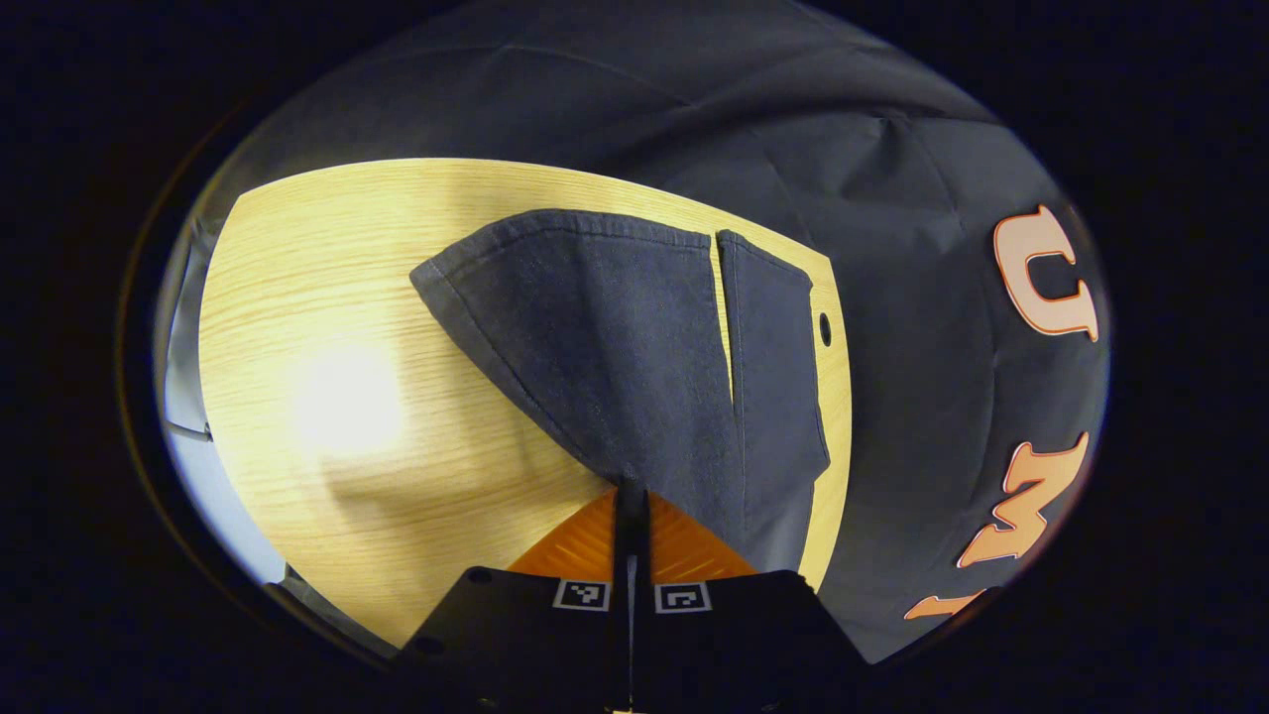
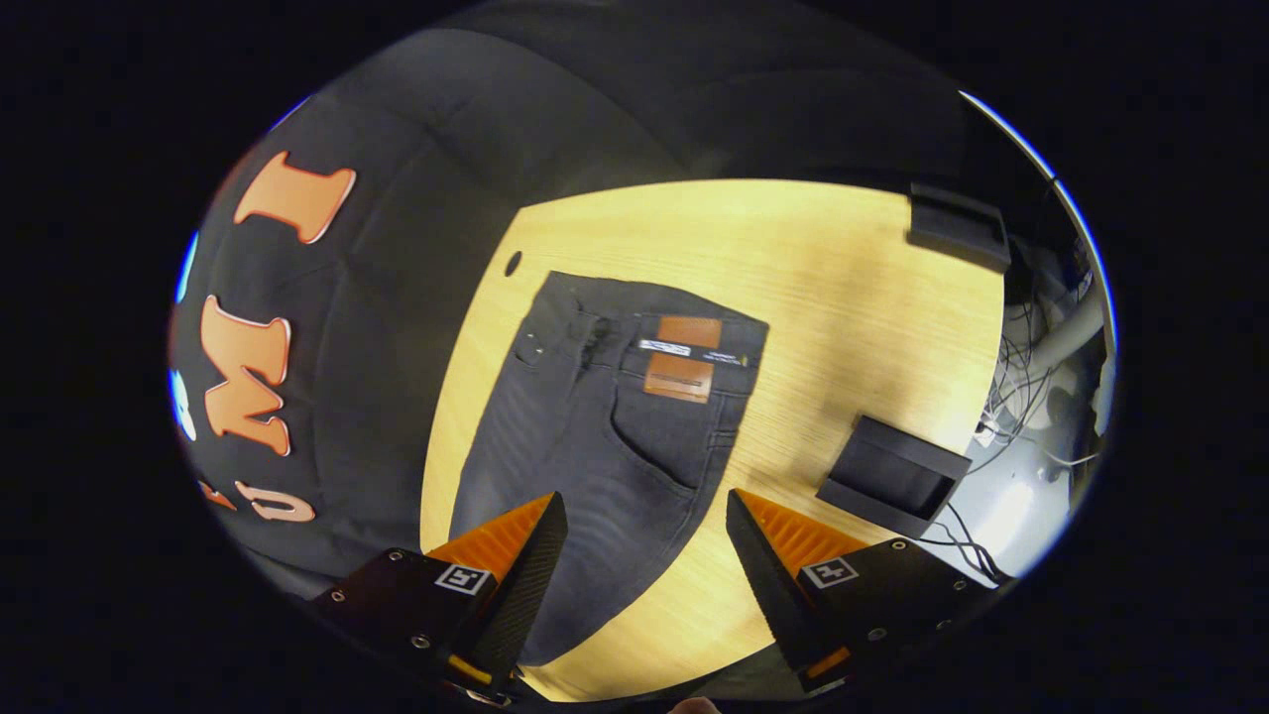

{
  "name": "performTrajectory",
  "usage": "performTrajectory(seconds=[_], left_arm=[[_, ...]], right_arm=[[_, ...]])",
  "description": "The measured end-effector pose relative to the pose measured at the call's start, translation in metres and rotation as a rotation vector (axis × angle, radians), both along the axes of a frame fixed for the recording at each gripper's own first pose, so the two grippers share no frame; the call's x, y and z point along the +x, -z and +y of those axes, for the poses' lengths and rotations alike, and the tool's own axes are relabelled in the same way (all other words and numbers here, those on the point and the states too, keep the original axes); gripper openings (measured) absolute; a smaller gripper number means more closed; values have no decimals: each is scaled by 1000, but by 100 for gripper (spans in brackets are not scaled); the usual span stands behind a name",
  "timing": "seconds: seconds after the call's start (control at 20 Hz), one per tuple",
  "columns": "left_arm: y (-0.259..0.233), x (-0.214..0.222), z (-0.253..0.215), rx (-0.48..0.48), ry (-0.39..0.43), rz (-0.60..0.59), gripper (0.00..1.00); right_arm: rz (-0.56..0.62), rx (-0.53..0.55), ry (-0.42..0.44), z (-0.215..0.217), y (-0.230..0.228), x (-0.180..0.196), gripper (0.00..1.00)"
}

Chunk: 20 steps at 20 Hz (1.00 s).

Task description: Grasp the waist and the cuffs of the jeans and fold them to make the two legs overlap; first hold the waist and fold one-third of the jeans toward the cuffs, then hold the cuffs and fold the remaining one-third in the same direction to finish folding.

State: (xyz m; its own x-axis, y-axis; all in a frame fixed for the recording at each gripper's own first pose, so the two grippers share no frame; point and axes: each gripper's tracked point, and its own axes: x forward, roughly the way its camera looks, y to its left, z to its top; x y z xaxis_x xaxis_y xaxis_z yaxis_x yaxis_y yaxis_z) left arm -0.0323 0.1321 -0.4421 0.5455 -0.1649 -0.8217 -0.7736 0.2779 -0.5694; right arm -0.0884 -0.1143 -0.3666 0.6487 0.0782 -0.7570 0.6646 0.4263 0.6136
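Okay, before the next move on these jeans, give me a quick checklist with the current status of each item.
1. Left hand-held gripper shut on the jeans: ok, fingers closed with fabric pinched.
2. Right hand-held gripper gripping: not ok, it is open above the jeans.
3. Waist flat on the table: ok.
4. Legs overlapped: not ok, the two cuffs lie side by side.
5. Black trays away from the jeans: ok.
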Motion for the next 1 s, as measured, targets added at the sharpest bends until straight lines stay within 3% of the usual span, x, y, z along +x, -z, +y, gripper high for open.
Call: performTrajectory(seconds=[0.35, 0.8, 0.9, 1.0], left_arm=[[-8, -5, -5, 5, -14, 21, 2], [-9, 0, -8, 4, -12, 29, 2], [-8, 0, -10, 4, -9, 30, 2], [-7, 1, -11, 3, -8, 27, 2]], right_arm=[[48, 10, 24, -24, 29, 7, 98], [11, 6, 6, -25, 37, 34, 95], [48, -22, 49, -30, 43, 27, 86], [26, -57, 53, -33, 48, 29, 52]])
